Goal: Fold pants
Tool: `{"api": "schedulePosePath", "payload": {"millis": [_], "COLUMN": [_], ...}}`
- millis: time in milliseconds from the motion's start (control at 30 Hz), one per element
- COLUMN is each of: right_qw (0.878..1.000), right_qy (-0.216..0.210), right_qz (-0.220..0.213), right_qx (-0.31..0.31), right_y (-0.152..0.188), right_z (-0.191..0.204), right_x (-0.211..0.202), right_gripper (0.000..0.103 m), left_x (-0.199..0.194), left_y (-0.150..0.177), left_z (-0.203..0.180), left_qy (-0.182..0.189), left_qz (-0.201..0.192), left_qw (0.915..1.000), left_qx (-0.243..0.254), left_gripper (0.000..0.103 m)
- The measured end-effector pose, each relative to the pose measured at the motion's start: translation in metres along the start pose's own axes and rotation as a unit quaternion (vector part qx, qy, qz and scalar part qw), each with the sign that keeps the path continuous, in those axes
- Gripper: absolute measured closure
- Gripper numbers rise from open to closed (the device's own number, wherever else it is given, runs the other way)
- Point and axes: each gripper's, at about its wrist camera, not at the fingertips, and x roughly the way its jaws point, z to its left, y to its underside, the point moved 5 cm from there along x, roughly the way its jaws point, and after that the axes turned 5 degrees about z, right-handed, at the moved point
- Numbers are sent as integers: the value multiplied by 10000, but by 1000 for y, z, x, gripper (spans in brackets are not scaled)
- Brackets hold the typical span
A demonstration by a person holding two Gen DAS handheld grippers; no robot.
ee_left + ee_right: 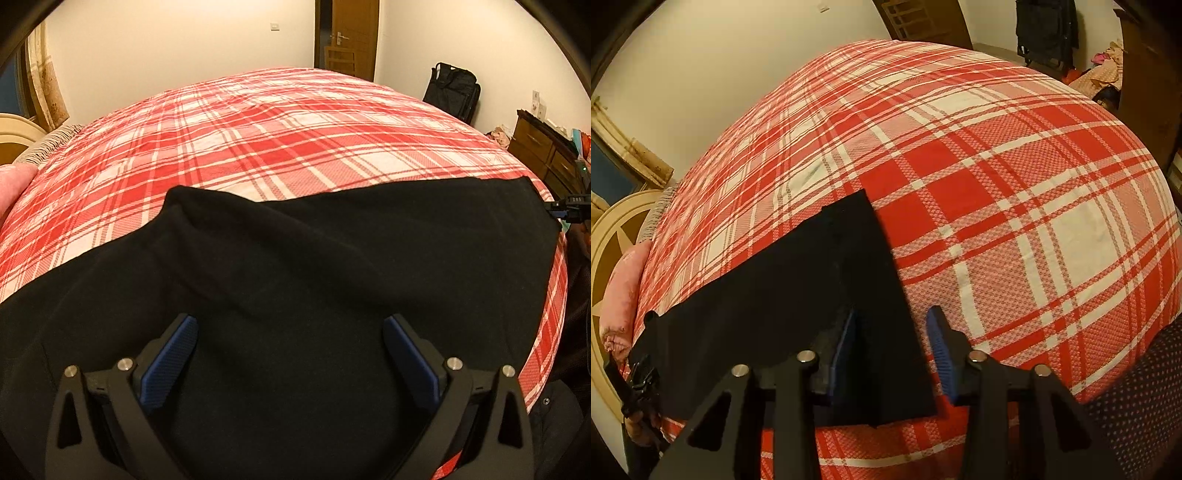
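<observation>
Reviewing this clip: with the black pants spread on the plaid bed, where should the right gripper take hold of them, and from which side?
Probably the near right corner of the black pants, approached from the bed's near edge. That end lies flat with a straight edge on the plaid bedcover, and the open right gripper already straddles it. The left gripper hovers open over the wider part.

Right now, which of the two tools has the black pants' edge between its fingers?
The right tool: the pants edge passes between its open fingers. The left tool shows only unbroken cloth.
</observation>
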Motion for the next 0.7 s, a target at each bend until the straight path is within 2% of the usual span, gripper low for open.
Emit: {"api": "schedulePosePath", "payload": {"millis": [233, 367, 500, 600, 700], "right_qw": [9988, 9997, 9994, 9994, 9977], "right_qy": [-355, -238, -324, -336, -664], "right_qz": [-25, -29, 72, 89, 107], "right_qx": [343, -22, 104, -82, 51], "right_y": [-6, -4, -6, -4, -2], "right_z": [-14, -9, -11, -6, -7], "right_x": [-3, -2, 0, -1, -3], "right_gripper": [70, 70, 69, 69, 69], "left_x": [-3, -10, -7, -9, -15], "left_y": [0, 1, 0, -1, -2], "left_z": [1, 0, 1, -3, -8], "left_qy": [41, 217, 154, 214, 288], "left_qz": [46, -32, 20, -1, -51], "left_qw": [10000, 9996, 9997, 9996, 9995], "left_qx": [-55, -153, -183, -210, -154], "left_gripper": [0, 0, 0, 0, 0]}}
